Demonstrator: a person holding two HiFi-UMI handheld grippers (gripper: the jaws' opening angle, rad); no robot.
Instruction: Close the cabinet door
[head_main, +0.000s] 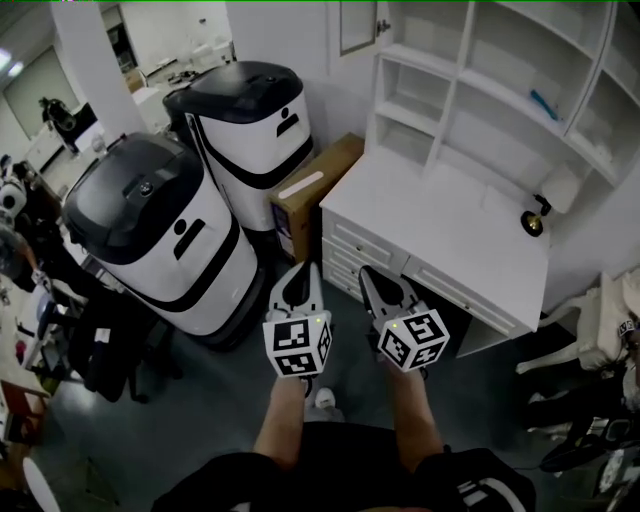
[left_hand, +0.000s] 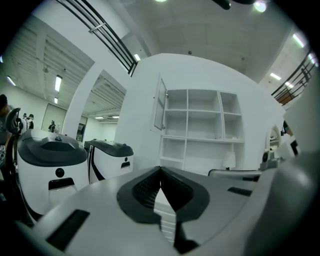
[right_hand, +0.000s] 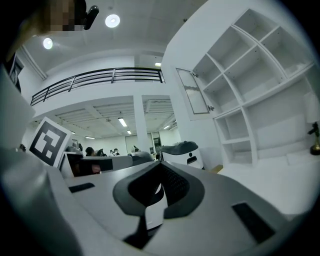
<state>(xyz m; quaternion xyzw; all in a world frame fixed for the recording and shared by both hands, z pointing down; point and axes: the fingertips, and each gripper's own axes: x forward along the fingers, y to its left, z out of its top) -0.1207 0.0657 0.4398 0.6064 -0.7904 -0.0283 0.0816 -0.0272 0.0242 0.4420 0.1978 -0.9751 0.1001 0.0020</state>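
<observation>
2 grippers, left (head_main: 300, 270) and right (head_main: 373, 273), below cabinet door (head_main: 357, 25).

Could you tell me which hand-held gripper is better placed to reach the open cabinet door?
Probably left: the cabinet door stands straight beyond the left hand-held gripper; the right hand-held gripper sees it off-centre. Both are far off.

Shelf unit (head_main: 480, 60) and desk (head_main: 450, 235): all white. Two machines (head_main: 160, 235): white bodies, black lids and stripes. Box (head_main: 318, 180): brown cardboard. Marker cubes (head_main: 297, 347): black-and-white squares. Floor (head_main: 200, 410): dark grey.
</observation>
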